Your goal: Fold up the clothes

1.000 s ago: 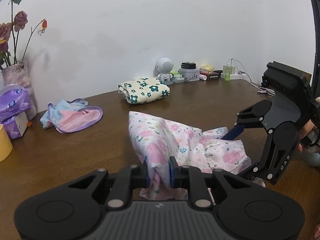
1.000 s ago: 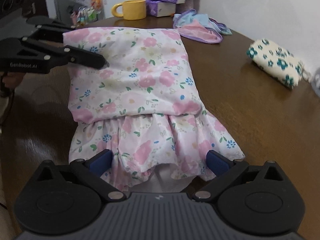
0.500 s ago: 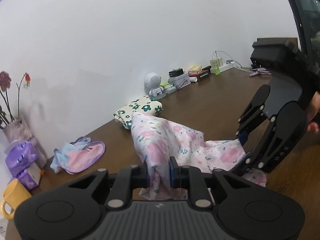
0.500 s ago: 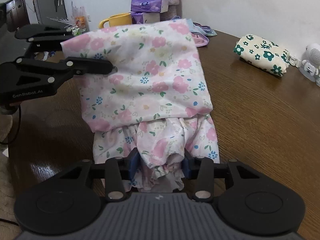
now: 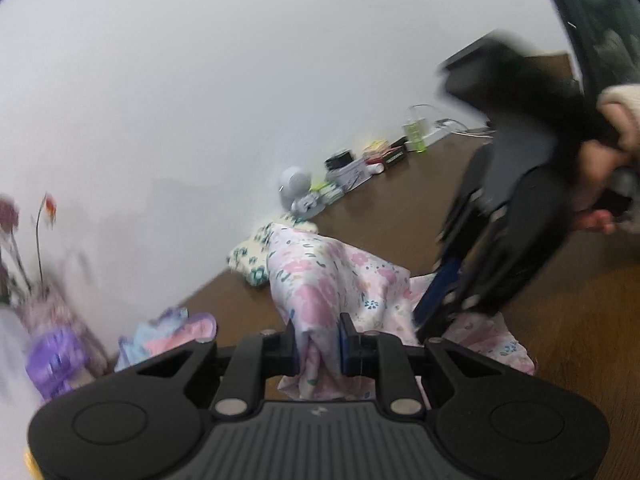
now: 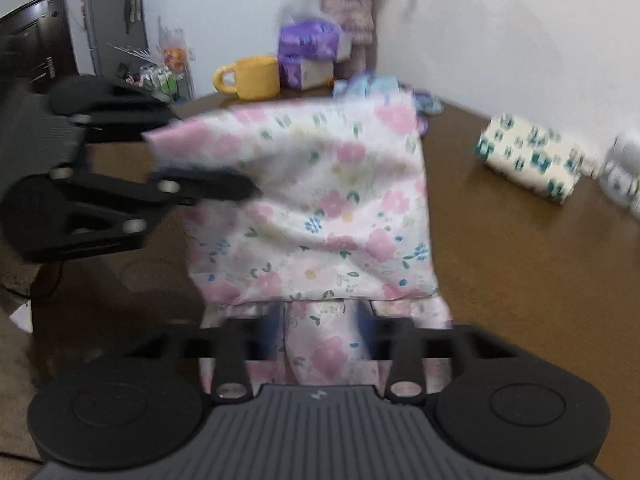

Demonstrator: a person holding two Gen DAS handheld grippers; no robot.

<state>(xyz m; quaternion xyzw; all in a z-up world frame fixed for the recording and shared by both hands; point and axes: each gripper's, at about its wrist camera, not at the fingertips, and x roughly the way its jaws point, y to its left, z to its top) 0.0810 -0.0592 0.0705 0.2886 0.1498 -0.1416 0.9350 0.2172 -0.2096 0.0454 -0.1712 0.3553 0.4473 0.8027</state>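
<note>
Clutter lines the far edge of the brown wooden table (image 6: 520, 272): a yellow mug (image 6: 250, 77), purple tissue packs (image 6: 310, 46), a vase (image 6: 348, 12) of dried roses, a crumpled pastel garment (image 5: 168, 330), a folded cream cloth with teal flowers (image 6: 528, 156) and a small white robot figure (image 5: 295, 188). Nothing blocks the work. The pink floral garment (image 6: 320, 200), thin and softly creased, hangs lifted above the tabletop. The left gripper (image 5: 318, 344) is clamped on one bunched edge; the right gripper (image 6: 320, 336) has its jaws closing on the ruffled lower hem, cloth between its blue pads. Both pictures are motion-blurred.
</note>
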